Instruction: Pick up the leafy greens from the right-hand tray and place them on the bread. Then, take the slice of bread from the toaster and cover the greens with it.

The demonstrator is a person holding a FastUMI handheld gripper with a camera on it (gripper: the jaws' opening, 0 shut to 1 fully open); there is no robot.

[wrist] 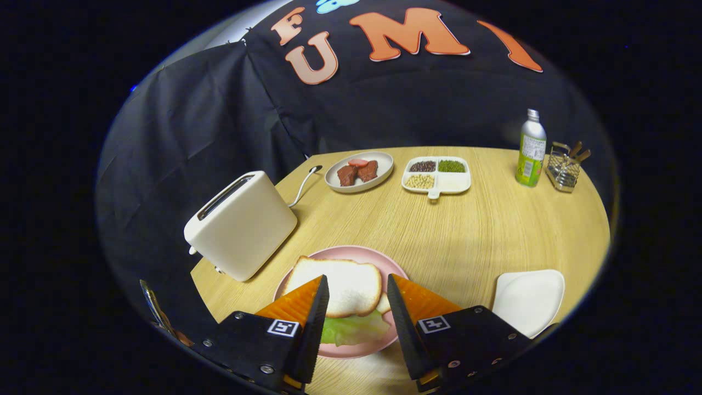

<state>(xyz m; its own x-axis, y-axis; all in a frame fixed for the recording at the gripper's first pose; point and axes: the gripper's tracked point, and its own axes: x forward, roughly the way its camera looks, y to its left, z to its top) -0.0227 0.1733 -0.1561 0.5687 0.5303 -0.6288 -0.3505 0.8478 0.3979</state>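
The bread slice (339, 285) lies over the leafy greens (354, 331) on the pink plate (378, 259), between and just ahead of my claw (356, 299), whose fingers stand apart, gripping nothing. The toaster (241, 225) stands beside the plate; the white tray (529, 300) sits on the table (466, 230)

greens (354, 331): mostly under bread (343, 284), near part behind fingers (307, 312) | plate (378, 262): near rim behind fingers | tray (529, 299): near corner hidden by gripper (356, 310), which is spread, gripping nothing | holder (564, 169) contents: too small to tell | toaster (241, 222) slot: inside unseen
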